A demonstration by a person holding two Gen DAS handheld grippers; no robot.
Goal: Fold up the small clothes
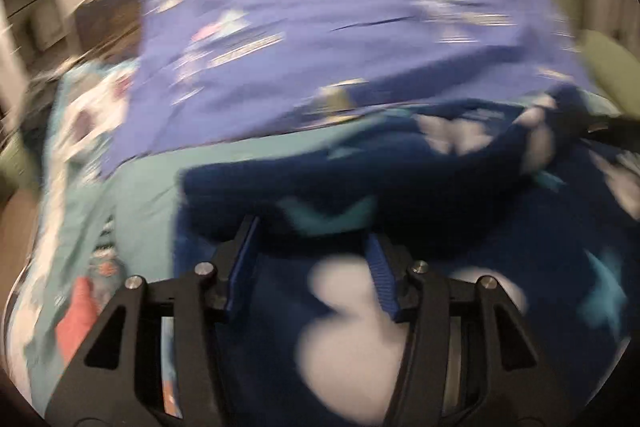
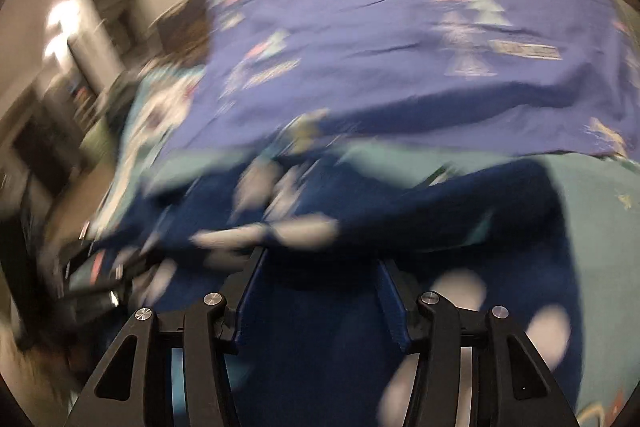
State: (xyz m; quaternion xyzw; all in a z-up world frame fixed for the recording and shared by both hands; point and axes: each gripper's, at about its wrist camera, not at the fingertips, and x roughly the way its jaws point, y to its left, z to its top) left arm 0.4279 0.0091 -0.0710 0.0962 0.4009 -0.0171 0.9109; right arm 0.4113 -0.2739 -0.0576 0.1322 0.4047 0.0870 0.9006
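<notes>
A purple printed sheet (image 1: 328,39) is spread ahead of both hand-held grippers, motion-blurred. A navy star-print garment (image 1: 460,195) is bunched directly under and between the fingers. Left hand-held gripper (image 1: 312,251) and right hand-held gripper (image 2: 320,267) are seen spread, nothing pinched.

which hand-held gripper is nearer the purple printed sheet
Hard to call; the frames are blurred. Both the left hand-held gripper and the right hand-held gripper are open over the dark blue star-print garment, with the purple sheet lying beyond it.
</notes>
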